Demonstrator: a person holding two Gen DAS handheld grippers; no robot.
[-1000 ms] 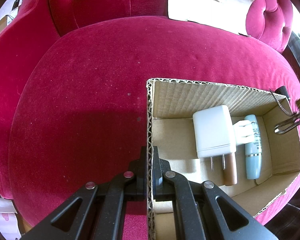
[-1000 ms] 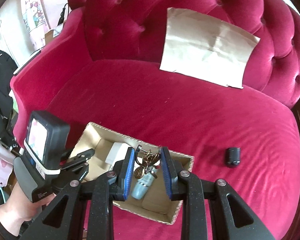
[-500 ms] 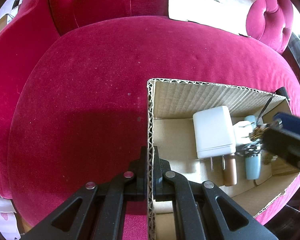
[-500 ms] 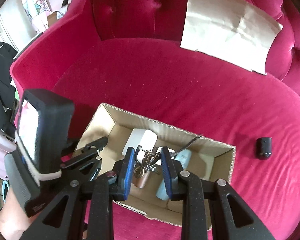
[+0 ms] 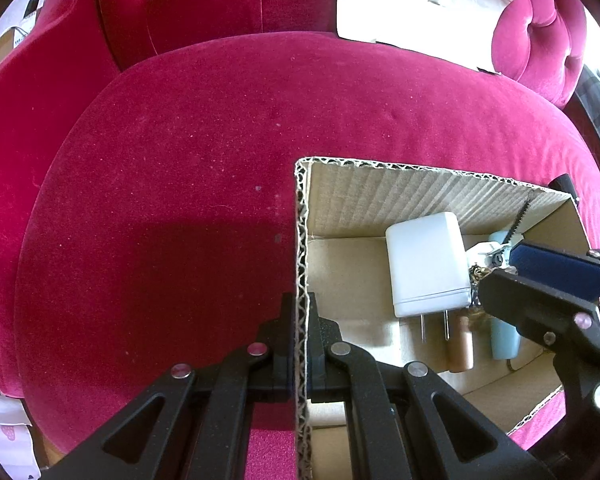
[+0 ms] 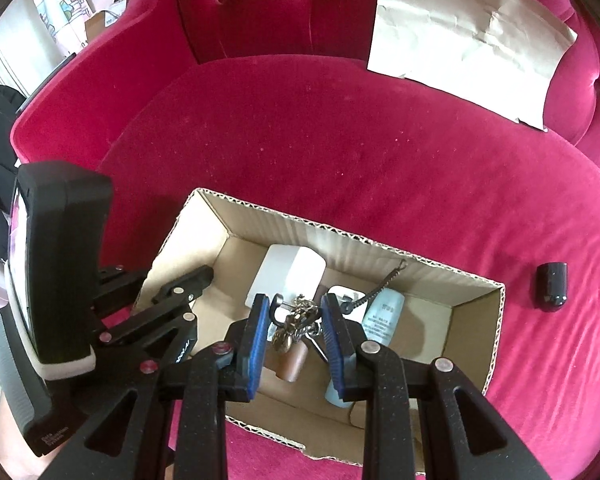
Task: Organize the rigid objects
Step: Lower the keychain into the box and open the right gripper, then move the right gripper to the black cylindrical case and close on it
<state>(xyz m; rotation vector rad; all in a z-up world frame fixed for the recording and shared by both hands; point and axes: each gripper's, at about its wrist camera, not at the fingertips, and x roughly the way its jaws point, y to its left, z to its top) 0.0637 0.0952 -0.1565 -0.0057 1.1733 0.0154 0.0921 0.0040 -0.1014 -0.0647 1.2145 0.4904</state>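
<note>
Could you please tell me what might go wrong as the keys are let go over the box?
The key bunch hangs between the opening right gripper pads and could snag there. Its chain might drape over the box wall. The left gripper pinches only one wall, so the box could tip.

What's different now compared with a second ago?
The right gripper carried the bunch of keys down into the cardboard box, and its jaws have just been opening around them. The left gripper stayed clamped on the box wall; the white charger did not move.
</note>
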